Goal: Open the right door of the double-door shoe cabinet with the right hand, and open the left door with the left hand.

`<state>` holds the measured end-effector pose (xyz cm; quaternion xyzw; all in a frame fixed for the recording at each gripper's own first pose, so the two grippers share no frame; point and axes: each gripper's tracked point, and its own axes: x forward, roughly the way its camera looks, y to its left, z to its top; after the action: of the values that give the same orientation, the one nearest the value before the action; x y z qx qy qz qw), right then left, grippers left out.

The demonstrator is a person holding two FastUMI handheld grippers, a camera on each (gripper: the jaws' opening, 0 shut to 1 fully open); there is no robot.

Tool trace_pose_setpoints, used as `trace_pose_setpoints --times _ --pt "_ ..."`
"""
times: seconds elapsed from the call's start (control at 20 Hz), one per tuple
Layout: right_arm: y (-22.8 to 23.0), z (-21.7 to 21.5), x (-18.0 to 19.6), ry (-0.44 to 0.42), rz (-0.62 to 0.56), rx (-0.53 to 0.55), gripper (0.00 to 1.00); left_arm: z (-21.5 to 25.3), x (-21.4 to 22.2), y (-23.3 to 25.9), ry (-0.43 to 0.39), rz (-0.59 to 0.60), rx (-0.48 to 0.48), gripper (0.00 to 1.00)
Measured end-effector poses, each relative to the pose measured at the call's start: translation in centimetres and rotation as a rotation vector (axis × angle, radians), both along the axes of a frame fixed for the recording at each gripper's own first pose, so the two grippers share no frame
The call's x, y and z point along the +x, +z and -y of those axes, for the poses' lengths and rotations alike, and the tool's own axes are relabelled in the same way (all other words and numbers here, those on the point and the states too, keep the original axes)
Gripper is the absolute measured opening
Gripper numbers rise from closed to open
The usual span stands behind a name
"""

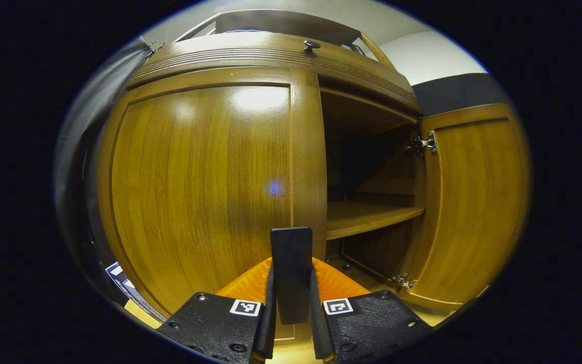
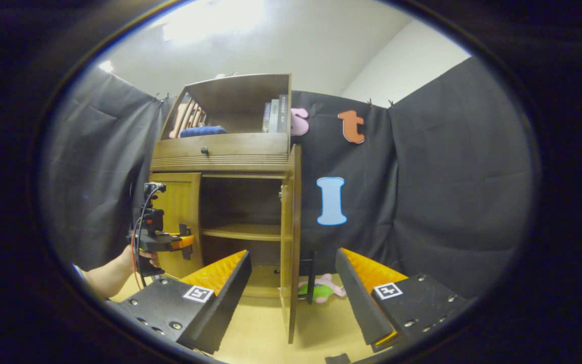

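The wooden shoe cabinet [image 1: 271,55] stands close in the left gripper view. Its left door [image 1: 200,187] lies flat against the frame. My left gripper [image 1: 291,275] is shut on that door's upright black handle [image 1: 291,247], both fingers pressing its sides. The right door [image 1: 473,202] is swung wide, baring a shelf [image 1: 367,215]. In the right gripper view my right gripper [image 2: 293,258] hangs open and holds nothing, back from the cabinet [image 2: 220,146]. The open right door [image 2: 291,242] stands edge-on between its fingers. A hand holds the left gripper [image 2: 185,242] at the left door [image 2: 180,202].
A small knob [image 1: 311,45] sits on the drawer above the doors. Books [image 2: 276,116] and a blue item [image 2: 202,131] rest on the top shelf. A soft toy [image 2: 321,288] lies on the floor by the right door's handle [image 2: 311,278]. Black cloth walls surround the booth.
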<state>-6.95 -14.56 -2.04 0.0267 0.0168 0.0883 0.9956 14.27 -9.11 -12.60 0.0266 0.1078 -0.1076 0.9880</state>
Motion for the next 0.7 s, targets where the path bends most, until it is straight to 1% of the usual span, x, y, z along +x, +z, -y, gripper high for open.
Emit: trace_pose_setpoints --times 0.1,0.35,0.45,0.5,0.6,0.65,0.7 --pt "0.3 -0.6 -0.5 0.005 -0.002 -0.002 0.99 0.0 0.0 -0.1 -0.012 -0.014 0.005 0.31" --pt "0.0 -2.0 0.1 -0.003 -0.018 0.007 1.00 0.1 -0.1 -0.4 -0.047 -0.024 -0.001 0.31" --pt "-0.3 -2.7 0.1 -0.013 -0.021 0.005 0.96 0.1 -0.5 -0.1 -0.052 -0.045 0.000 0.31" --pt "-0.4 -3.4 0.1 -0.006 -0.021 0.007 0.96 0.0 -0.6 0.2 -0.052 -0.046 -0.007 0.32" --pt "-0.4 -4.7 0.0 0.012 -0.020 0.014 0.96 -0.2 -0.4 0.3 -0.060 -0.057 -0.014 0.30" --pt "-0.4 -5.3 0.2 0.021 -0.020 0.011 0.99 -0.2 -0.3 0.7 -0.065 -0.057 -0.017 0.32" --pt "-0.4 -5.8 0.1 0.031 -0.018 0.003 0.96 -0.2 -0.7 0.5 -0.072 -0.059 -0.013 0.31"
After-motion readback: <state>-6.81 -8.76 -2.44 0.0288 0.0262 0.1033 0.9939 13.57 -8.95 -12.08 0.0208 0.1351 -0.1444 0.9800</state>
